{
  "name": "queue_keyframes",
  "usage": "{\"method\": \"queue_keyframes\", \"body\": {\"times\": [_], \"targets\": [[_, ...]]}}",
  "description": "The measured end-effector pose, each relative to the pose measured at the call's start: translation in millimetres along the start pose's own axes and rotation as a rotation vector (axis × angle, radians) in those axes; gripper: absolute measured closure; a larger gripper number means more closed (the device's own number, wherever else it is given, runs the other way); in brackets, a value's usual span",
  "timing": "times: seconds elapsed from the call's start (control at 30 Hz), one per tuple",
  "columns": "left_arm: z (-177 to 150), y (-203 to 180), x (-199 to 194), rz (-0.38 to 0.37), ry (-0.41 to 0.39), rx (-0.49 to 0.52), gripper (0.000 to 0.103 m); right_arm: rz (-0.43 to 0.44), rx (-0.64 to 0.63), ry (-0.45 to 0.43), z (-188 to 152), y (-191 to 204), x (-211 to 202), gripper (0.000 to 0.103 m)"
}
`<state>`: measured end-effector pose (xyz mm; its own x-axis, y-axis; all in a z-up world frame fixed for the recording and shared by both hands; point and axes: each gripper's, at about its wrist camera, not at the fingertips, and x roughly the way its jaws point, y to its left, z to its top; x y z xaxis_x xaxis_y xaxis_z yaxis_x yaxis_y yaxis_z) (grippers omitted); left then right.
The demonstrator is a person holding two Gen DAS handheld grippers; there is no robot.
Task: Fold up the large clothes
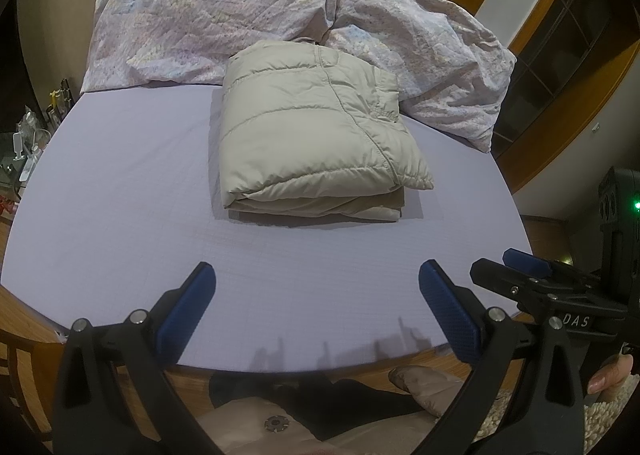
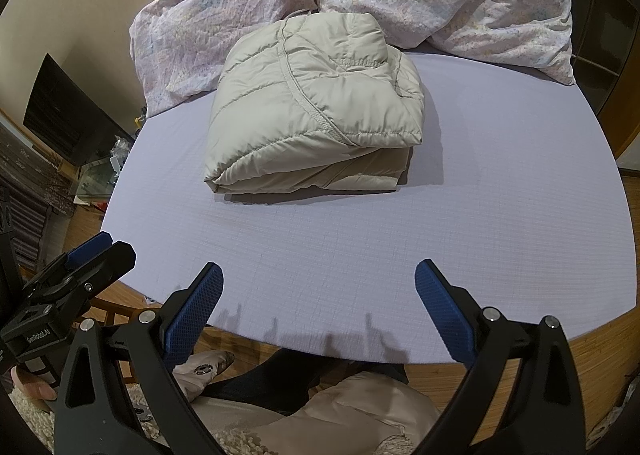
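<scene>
Folded beige jacket [image 1: 316, 135] on lilac bed [image 1: 120, 195], its far end against crumpled floral duvet [image 1: 224, 11], left gripper [image 1: 316, 287] spread wide and empty above near bed edge, right gripper [image 1: 516, 267] just beside at right, clutter [image 1: 28, 143] at far left

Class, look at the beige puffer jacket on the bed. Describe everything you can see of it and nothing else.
The beige puffer jacket is a quilted, puffy garment of smooth, slightly shiny fabric with stitched channels and a curved seam. It is folded into a compact, roughly square bundle of several stacked layers, lying flat on the lavender sheet. Its far edge meets the crumpled floral duvet. Neither hand-held gripper touches it.
</scene>
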<state>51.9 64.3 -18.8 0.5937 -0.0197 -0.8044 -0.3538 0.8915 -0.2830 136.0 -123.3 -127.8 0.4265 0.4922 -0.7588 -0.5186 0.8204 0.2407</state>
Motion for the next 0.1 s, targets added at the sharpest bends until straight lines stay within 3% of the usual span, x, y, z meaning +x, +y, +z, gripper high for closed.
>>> {"method": "queue_keyframes", "body": {"times": [0.1], "targets": [[-0.1,-0.9,0.2,0.0,0.001,0.001,0.002,0.0,-0.001,0.001,0.0,-0.5,-0.1,0.005]]}}
